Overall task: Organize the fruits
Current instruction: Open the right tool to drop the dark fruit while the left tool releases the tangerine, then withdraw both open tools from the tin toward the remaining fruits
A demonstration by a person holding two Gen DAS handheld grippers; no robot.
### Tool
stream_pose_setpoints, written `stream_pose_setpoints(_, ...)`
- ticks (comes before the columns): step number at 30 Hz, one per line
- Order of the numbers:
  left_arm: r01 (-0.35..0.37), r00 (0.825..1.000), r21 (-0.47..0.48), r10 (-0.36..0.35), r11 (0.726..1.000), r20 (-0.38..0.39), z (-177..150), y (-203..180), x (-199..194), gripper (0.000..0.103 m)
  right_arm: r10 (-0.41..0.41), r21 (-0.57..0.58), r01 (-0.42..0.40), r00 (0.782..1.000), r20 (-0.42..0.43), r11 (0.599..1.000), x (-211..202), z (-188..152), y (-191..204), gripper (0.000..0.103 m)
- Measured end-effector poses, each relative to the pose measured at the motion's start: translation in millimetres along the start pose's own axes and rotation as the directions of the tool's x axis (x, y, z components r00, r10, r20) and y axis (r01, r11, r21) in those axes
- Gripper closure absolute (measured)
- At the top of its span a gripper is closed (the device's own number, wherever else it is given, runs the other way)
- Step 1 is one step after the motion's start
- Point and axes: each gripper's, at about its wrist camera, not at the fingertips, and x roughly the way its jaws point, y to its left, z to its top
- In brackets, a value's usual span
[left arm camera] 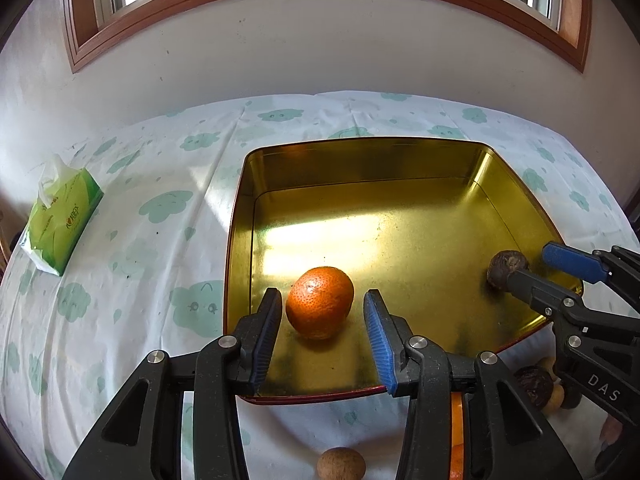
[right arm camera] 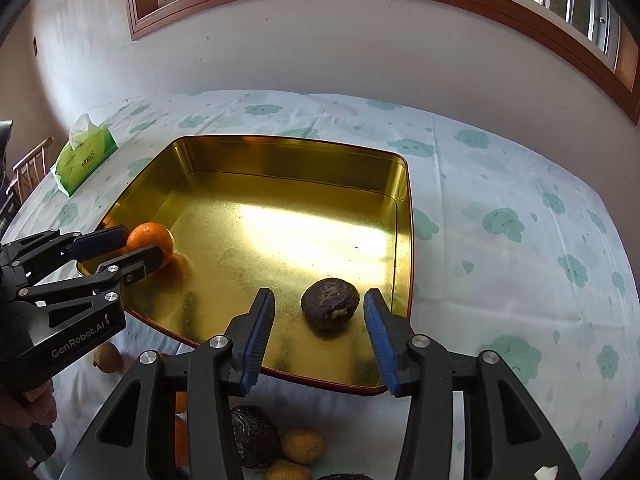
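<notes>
Both grippers are hovering over the near edge of the gold tin [left arm camera: 400, 152], each with its fingers apart and a fruit lying free between them. In the left wrist view the left gripper [left arm camera: 322, 338] is straddling the orange [left arm camera: 320, 307], low centre of the frame; there is a clear gap at the right pad and a very narrow one at the left. In the right wrist view the right gripper [right arm camera: 320, 336] is bracketing the dark fruit [right arm camera: 330, 304], low centre, with space on both sides.

This looks like a release step, with both fruits resting on the tin floor. To finish cleanly, each hand should be drawing straight back and up along its own fingers, so no pad nudges a round fruit into rolling.

More fruit is waiting on the cloth [right arm camera: 500, 168] at the bottom of the right view: a dark one [right arm camera: 254, 436] and brown ones [right arm camera: 302, 445] just beside it. The tin's near rim is standing between them and the floor. A tissue pack [left arm camera: 60, 220] is lying well apart at the left.
</notes>
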Motion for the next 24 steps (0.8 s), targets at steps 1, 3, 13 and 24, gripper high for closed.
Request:
stream_pose_setpoints(1, 0.001, 1.0, 0.002, -0.001, 1.0, 0.006, 0, -1, -3, 0.057, -0.001, 0.002, 0.001, 1.0, 0.007, 1.0, -3, 1, -1, 0.059)
stream_pose_setpoints(3, 0.003, 1.0, 0.001, -0.003, 1.0, 0.015, 1, -2, -10, 0.055, -0.002, 0.005, 0.001, 1.0, 0.02, 1.0, -10, 2, -2, 0.059)
stream_pose_setpoints(13, -0.004, 0.998, -0.011, 0.005, 1.0, 0.068, -6, -7, -54, 0.054, -0.013, 0.029, 0.012, 0.998, 0.065, 1.0, -50, -6, -7, 0.059)
stream_pose_setpoints(24, -0.053, 0.997, -0.058, 0.056, 0.997, 0.051, -51, 13, -81, 0.054, -0.054, 0.083, 0.049, 0.997, 0.058, 0.995, -85, -50, -29, 0.059)
